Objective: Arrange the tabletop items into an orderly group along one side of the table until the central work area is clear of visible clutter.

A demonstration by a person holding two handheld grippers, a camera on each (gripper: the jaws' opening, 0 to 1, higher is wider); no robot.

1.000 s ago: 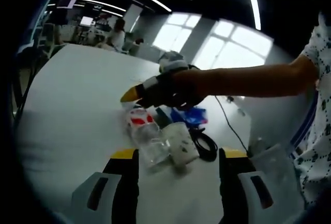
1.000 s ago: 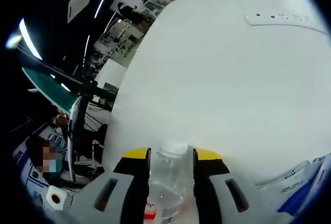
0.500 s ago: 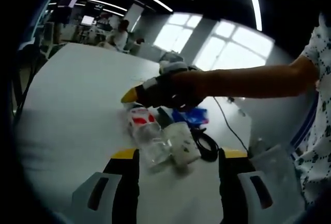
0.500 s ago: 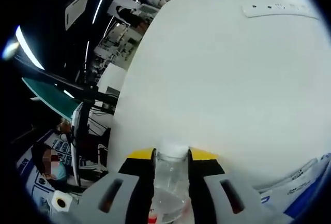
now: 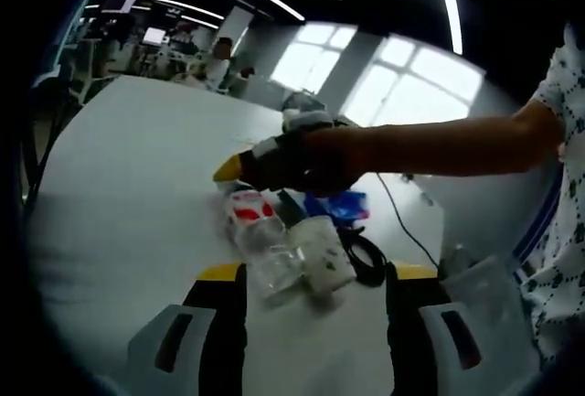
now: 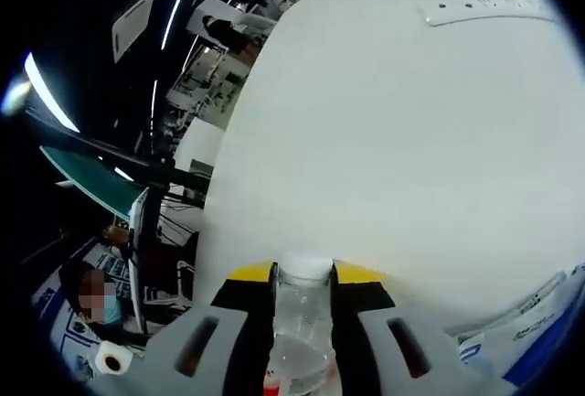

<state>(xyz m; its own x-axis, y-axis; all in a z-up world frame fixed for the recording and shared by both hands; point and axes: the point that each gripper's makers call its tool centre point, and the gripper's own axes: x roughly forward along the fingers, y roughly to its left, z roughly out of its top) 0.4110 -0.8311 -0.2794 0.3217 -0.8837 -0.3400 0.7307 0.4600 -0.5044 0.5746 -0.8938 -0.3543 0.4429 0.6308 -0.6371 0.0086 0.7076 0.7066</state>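
A clear plastic bottle (image 5: 259,231) with a red label lies on the white table (image 5: 128,195), just beyond my left gripper (image 5: 315,272), which is open and holds nothing. A white cup (image 5: 322,263), a black cable (image 5: 367,261) and a blue packet (image 5: 340,204) crowd against the bottle. Held by a gloved hand, my right gripper (image 5: 239,169) reaches in from the right over the bottle's far end. In the right gripper view, my right gripper (image 6: 306,272) is shut on the bottle (image 6: 299,337) just below its white cap (image 6: 306,265).
A white power strip (image 6: 489,12) lies far across the table. Blue and white packets (image 6: 526,323) sit at the lower right. A clear plastic bag (image 5: 480,291) rests near the table's right edge. The person's arm (image 5: 439,144) spans the left gripper view.
My right gripper's jaws have closed in from either side onto the bottle's neck. The left gripper and the items before it have stayed put.
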